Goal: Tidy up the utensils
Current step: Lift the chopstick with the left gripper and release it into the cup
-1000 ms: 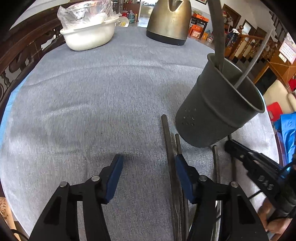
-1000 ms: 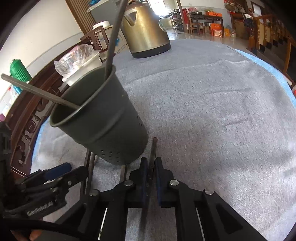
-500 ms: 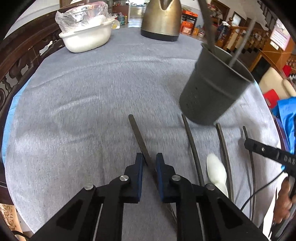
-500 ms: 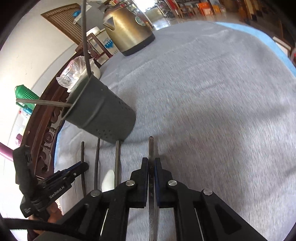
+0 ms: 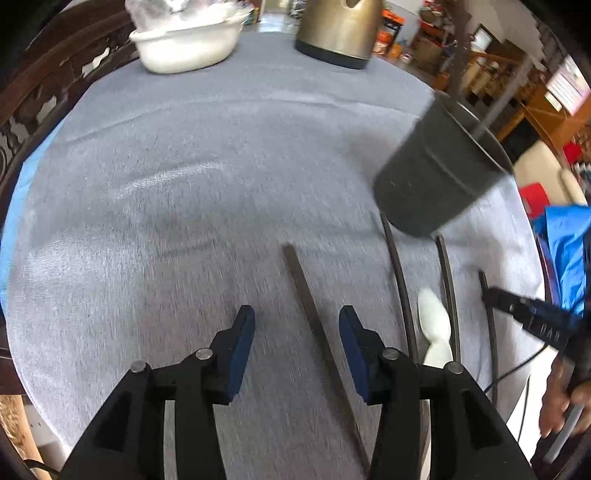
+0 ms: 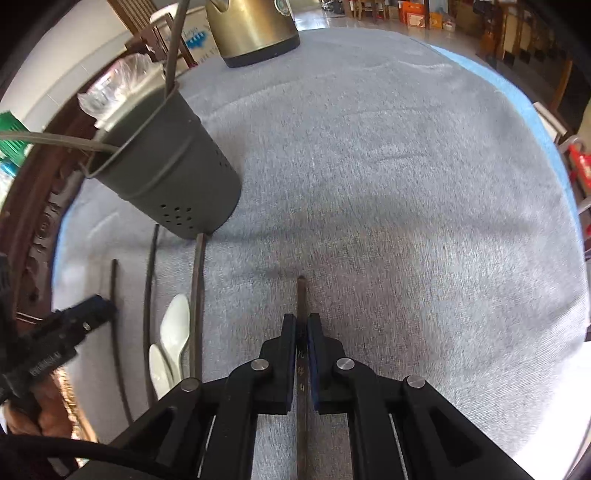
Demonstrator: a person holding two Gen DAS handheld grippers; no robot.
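Right wrist view shows a dark chopstick (image 6: 301, 314) pinched between the closed blue pads of the right tool (image 6: 301, 332), its tip pointing ahead over the grey cloth of the surface (image 6: 406, 184); whether the stick is lifted clear of the cloth cannot be told from here. To its left, well apart, stands the dark perforated utensil holder (image 6: 177, 173), already carrying two long sticks that lean out of its rim. Just in front of the holder's base lie the remaining utensils — several more dark chopsticks (image 6: 195, 295) side by side and a white spoon (image 6: 173, 332) between them. Left wrist view shows the left tool (image 5: 295, 343) with its jaws spread wide and nothing gripped; another dark chopstick (image 5: 314, 321) lies on the cloth between its pads but touches neither. Farther back sit a brass-coloured kettle (image 5: 338, 33) and a white bowl (image 5: 188, 44), both out of the way. The step in hand looks like collecting one chopstick per tool for the holder. The next move probably calls for the right tool to raise its stick, tilt it tip-down and carry it left over the holder's rim — clearing the sticks already leaning there — while the left tool must close on the stick beneath it.
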